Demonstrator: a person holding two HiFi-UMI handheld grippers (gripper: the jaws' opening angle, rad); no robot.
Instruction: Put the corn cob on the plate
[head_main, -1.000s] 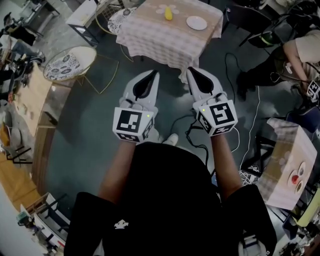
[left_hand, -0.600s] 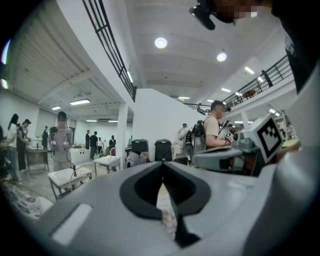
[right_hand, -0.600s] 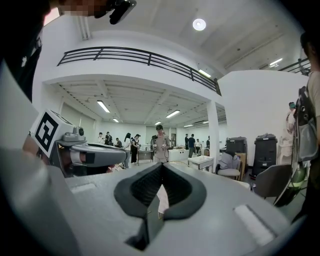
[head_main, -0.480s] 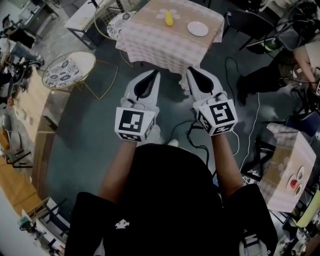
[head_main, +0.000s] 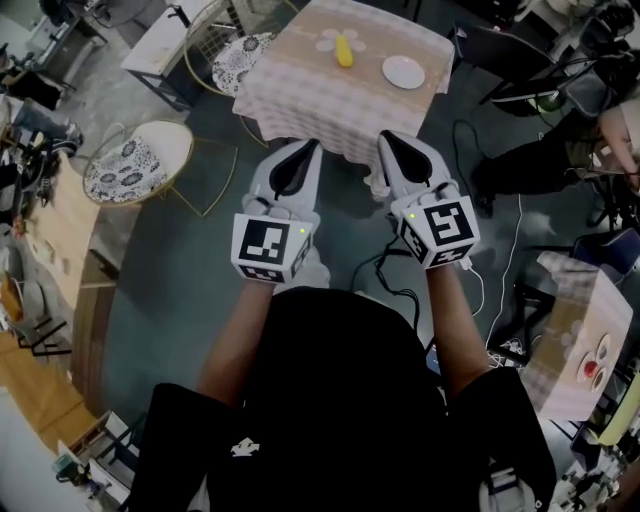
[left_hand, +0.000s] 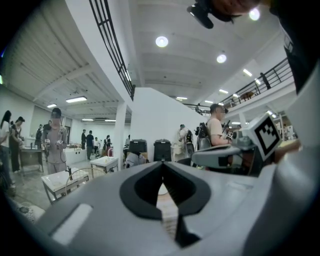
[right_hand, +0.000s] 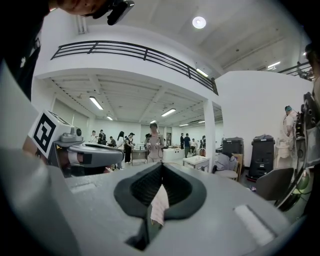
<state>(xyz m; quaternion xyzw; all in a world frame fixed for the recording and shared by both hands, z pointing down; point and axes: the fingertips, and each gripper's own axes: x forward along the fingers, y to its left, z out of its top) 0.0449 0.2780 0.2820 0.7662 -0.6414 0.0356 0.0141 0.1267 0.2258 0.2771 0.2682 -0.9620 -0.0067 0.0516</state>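
A yellow corn cob (head_main: 344, 50) lies on a square table (head_main: 300, 90) with a checked cloth, far ahead in the head view. To its right on the same table sits a white plate (head_main: 404, 71). My left gripper (head_main: 313, 146) and right gripper (head_main: 384, 138) are held side by side at chest height, pointing level toward that table and well short of it. Both have their jaws closed tip to tip with nothing between them. In the left gripper view the left gripper (left_hand: 162, 164) shows closed; in the right gripper view the right gripper (right_hand: 161, 165) does too.
Two round patterned chairs (head_main: 135, 160) (head_main: 240, 55) stand left of the table. Cables (head_main: 400, 260) trail over the grey floor ahead. A seated person (head_main: 590, 120) is at the right, a second clothed table (head_main: 570, 330) at the lower right, wooden furniture (head_main: 50, 240) at the left.
The table with the corn cob and plate has come closer and shifted slightly right in the head view; both grippers have moved forward together, still closed.
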